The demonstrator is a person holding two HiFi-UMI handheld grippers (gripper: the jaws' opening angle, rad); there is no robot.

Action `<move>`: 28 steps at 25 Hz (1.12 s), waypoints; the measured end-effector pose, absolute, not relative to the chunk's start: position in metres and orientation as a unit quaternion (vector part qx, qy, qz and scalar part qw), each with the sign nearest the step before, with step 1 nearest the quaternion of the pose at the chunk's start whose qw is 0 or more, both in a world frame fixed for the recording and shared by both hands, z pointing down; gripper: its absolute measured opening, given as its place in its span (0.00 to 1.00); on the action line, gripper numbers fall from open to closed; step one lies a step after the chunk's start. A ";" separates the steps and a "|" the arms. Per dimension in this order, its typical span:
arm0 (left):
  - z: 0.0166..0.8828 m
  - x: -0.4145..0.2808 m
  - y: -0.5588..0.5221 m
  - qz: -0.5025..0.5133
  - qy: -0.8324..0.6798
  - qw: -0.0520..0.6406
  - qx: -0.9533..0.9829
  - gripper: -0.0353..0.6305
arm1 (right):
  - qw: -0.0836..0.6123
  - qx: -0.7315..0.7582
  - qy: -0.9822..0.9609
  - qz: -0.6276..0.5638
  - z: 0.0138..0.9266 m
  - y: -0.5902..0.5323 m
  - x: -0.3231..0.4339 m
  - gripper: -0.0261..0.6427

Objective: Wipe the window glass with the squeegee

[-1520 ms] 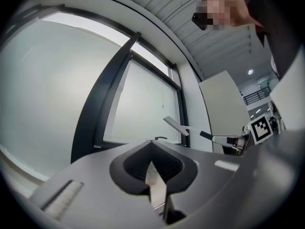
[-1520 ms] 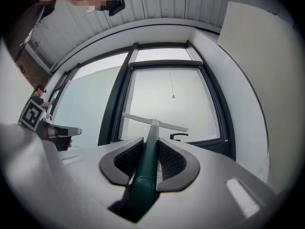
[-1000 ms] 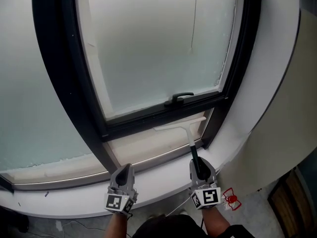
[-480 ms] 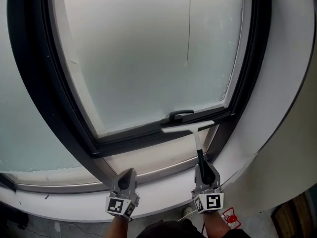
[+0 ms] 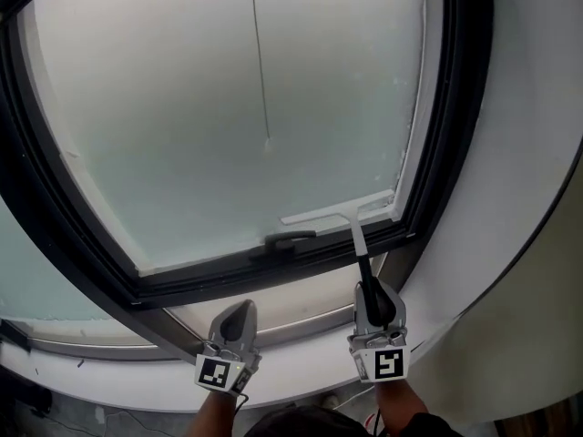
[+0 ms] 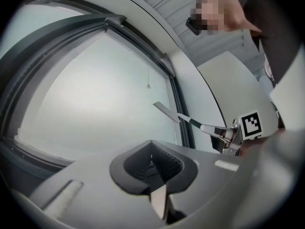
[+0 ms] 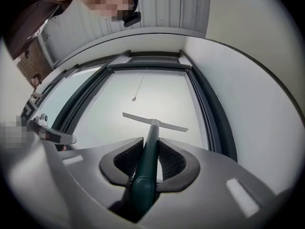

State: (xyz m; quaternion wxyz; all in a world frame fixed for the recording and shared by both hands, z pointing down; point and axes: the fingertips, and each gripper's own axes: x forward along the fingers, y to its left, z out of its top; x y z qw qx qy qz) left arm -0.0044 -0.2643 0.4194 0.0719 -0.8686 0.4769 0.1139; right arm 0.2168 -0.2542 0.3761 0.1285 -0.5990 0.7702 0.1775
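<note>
My right gripper is shut on the dark green handle of the squeegee. Its white blade lies across the lower right part of the frosted window glass, just above the bottom of the dark frame. In the left gripper view the squeegee shows at the right, near the glass. My left gripper is shut and holds nothing, low in front of the sill.
A black window handle sits on the bottom frame left of the blade. A thin pull cord hangs before the glass. A white curved wall rises on the right; another pane lies lower left.
The right gripper has lifted the squeegee from the sill up onto the glass. The view has tilted upward, so the window sits lower and more to the left.
</note>
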 end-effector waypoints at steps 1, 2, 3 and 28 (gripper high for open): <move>0.413 0.006 -0.270 0.117 0.474 0.078 -0.869 0.05 | 0.133 -0.598 0.769 0.183 0.368 -0.262 0.223 0.19; 0.406 0.015 -0.275 0.122 0.472 0.084 -0.869 0.05 | 0.138 -0.596 0.768 0.190 0.359 -0.271 0.228 0.19; 0.399 0.023 -0.280 0.129 0.470 0.089 -0.869 0.05 | 0.142 -0.594 0.767 0.197 0.349 -0.280 0.230 0.19; 0.275 0.112 -0.346 0.180 0.372 0.147 -0.899 0.05 | 0.222 -0.602 0.690 0.334 0.116 -0.369 0.282 0.19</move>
